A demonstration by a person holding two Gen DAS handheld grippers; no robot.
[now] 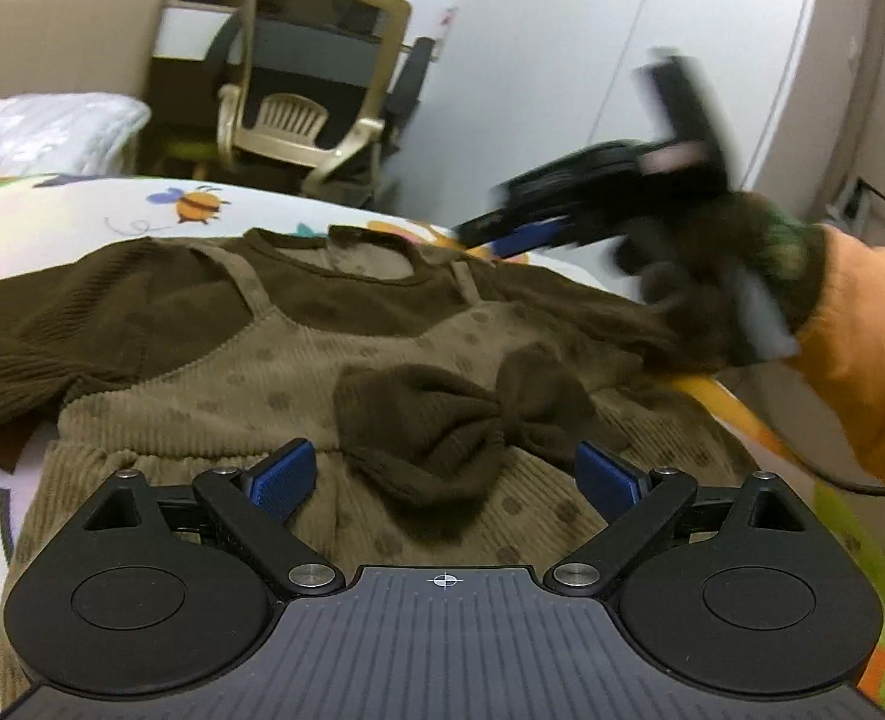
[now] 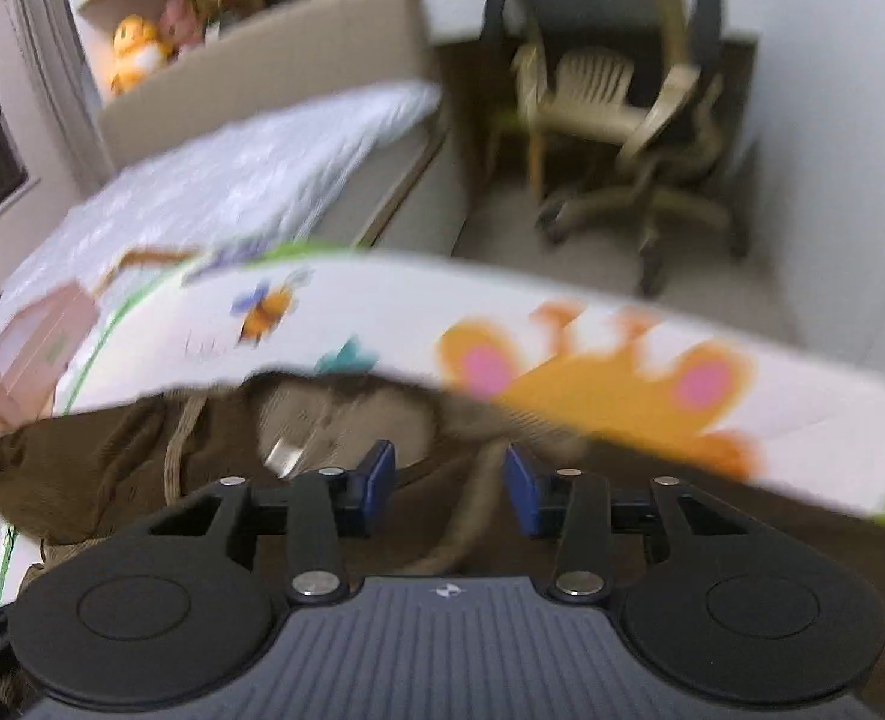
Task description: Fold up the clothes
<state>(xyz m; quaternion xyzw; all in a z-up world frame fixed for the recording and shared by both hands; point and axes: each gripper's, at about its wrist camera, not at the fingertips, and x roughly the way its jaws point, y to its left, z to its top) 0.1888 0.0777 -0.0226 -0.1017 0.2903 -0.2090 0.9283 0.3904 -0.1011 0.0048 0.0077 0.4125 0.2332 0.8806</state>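
A small brown dress (image 1: 214, 360) lies flat on a cartoon-print play mat (image 1: 70, 216): dark brown top and sleeves, tan dotted pinafore, dark brown bow (image 1: 460, 420) at the waist. My left gripper (image 1: 445, 474) is open just above the waist, its blue pads either side of the bow. My right gripper (image 1: 514, 237), blurred, hovers over the dress's right shoulder, held in a dark-gloved hand. In the right wrist view the right gripper (image 2: 448, 480) is open above the neckline (image 2: 346, 420) and a tan strap (image 2: 472, 504).
The mat's far edge (image 2: 622, 312) drops to the floor. Beyond it stand a beige office chair (image 1: 316, 90), a plastic chair (image 2: 592, 96) and a bed with a white quilt (image 2: 250, 180). A pink box (image 2: 28, 348) sits on the mat at left.
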